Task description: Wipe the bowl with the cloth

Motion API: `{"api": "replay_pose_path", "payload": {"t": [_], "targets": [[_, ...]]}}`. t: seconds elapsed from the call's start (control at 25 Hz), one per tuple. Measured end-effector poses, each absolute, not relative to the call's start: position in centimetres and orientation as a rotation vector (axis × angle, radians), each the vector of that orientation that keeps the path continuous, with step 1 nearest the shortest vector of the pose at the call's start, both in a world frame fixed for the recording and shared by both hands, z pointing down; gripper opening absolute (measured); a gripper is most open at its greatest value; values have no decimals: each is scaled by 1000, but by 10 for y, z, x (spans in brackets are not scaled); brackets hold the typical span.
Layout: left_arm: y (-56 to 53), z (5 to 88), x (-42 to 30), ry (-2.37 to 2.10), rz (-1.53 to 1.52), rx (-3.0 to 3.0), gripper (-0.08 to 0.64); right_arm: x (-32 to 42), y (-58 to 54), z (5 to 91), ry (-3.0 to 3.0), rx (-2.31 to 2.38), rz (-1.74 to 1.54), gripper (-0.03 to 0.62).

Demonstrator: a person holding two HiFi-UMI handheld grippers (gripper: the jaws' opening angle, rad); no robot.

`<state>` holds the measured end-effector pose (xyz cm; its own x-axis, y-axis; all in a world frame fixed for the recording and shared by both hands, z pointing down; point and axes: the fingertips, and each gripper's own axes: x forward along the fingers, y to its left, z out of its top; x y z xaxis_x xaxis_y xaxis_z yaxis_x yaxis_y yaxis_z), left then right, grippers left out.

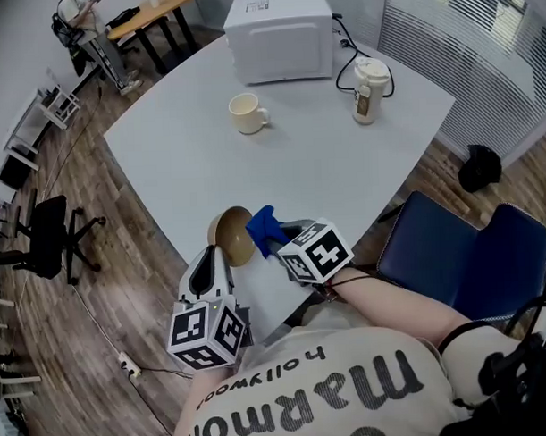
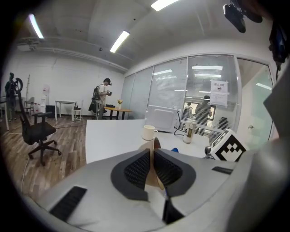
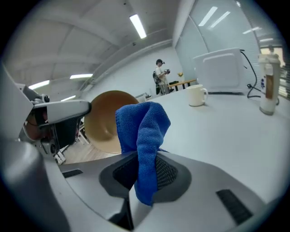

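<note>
Head view, lower centre: left gripper [image 1: 219, 255] clamps the brown bowl [image 1: 231, 232] by its rim at the bench [image 1: 289, 158] edge; right gripper [image 1: 283, 239] is closed on the blue cloth [image 1: 263, 226], just right of the bowl.

The table [image 1: 298, 158] is topped in smooth, matt white laminate. At the table's near edge, a bowl [image 1: 229, 236] with a smooth tan finish and a soft sheen is seen, and beside it a cloth [image 3: 142, 127] of blue, nubbly woven fabric. The left gripper [image 2: 152, 156] and right gripper [image 3: 147, 163] are cased in matt grey plastic, with black ribbed pads [image 2: 136, 171]. On the table's far half, a glossy cream mug [image 1: 247, 113] is set. Around the table, wood-grain flooring [image 1: 123, 263] is laid.
</note>
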<state>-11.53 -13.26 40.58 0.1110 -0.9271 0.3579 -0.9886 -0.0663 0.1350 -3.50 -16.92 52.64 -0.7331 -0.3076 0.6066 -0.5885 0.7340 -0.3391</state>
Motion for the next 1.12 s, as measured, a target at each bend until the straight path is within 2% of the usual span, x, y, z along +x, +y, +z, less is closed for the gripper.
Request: {"api": "replay_pose_path", "payload": {"t": [0.52,0.92,1.12], "targets": [[-131,437,-119,-1759,349,2064,9,-4,-200,518,-2356,888,740,64],[-161,478,-184,-1556,79,1776,9,29,-209,505,-2296,1263,1125,64],[-180,499,-203,-1482,50,1717,11,41,-195,507,-2207,1429,1263,64]]}}
